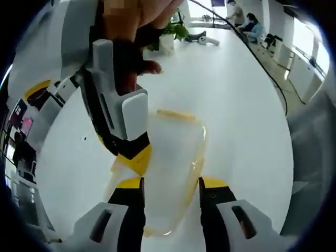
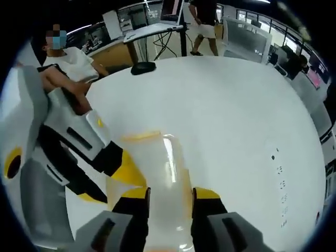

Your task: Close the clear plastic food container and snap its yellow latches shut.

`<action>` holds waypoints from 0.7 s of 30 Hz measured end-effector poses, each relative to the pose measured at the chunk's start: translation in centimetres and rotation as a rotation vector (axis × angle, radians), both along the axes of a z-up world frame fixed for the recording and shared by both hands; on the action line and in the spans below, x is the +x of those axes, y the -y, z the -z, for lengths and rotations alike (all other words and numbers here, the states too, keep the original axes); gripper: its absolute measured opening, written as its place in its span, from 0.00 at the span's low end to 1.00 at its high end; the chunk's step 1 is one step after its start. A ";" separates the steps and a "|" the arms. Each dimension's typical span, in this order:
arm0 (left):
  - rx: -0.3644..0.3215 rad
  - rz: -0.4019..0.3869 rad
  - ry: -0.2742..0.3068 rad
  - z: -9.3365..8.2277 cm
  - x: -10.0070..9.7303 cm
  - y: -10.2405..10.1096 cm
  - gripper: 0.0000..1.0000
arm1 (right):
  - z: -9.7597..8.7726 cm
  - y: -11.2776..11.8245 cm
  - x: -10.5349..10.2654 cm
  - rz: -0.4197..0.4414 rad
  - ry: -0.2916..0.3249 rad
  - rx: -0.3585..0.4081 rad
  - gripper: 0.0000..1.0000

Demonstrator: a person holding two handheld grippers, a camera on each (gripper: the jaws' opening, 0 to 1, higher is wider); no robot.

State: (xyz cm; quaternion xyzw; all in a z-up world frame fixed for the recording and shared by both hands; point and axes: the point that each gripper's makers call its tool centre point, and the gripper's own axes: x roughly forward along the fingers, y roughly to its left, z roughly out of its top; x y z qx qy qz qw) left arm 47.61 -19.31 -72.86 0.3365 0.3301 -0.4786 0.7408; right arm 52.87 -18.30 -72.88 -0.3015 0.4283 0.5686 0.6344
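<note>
The clear plastic container (image 1: 176,157) lies on the white table (image 1: 236,115), with a yellow latch strip (image 1: 176,114) along its far edge. My left gripper (image 1: 170,191) is open, its yellow-tipped jaws set apart over the container's near end. My right gripper (image 1: 128,155) reaches in from the upper left, its yellow tip against the container's left edge. In the right gripper view the container (image 2: 165,168) shows between the jaws of the open right gripper (image 2: 170,197), with a yellow latch (image 2: 142,136) at its far end. There the left gripper (image 2: 107,184) touches the container's left side.
A black cable (image 1: 262,58) runs across the table's far right and a potted plant (image 1: 169,34) stands at the far edge. A black rounded object (image 2: 143,67) lies near the far edge. A person in white (image 2: 65,65) stands at the left. Desks and people fill the background.
</note>
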 end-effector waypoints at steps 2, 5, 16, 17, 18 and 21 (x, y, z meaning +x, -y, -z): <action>-0.002 0.000 0.002 0.0 0.0 0.0 0.39 | -0.1 0.0 0.1 0.004 0.023 0.000 0.32; -0.034 -0.013 -0.036 -0.2 -0.3 0.3 0.44 | -0.1 0.3 -0.2 -0.033 0.065 -0.028 0.39; 0.015 0.017 -0.045 -0.4 -0.6 -0.1 0.49 | -0.8 1.3 -1.0 -0.019 0.062 -0.023 0.44; 0.019 0.023 -0.044 -0.5 -0.6 -0.1 0.49 | -0.8 1.3 -1.1 -0.016 0.059 -0.020 0.45; 0.024 0.026 -0.044 -0.5 -0.6 -0.2 0.50 | -0.8 1.5 -1.2 -0.016 0.059 -0.021 0.46; 0.034 0.033 -0.038 -0.8 -0.3 -0.5 0.53 | -0.8 1.7 -1.4 -0.018 0.057 -0.025 0.49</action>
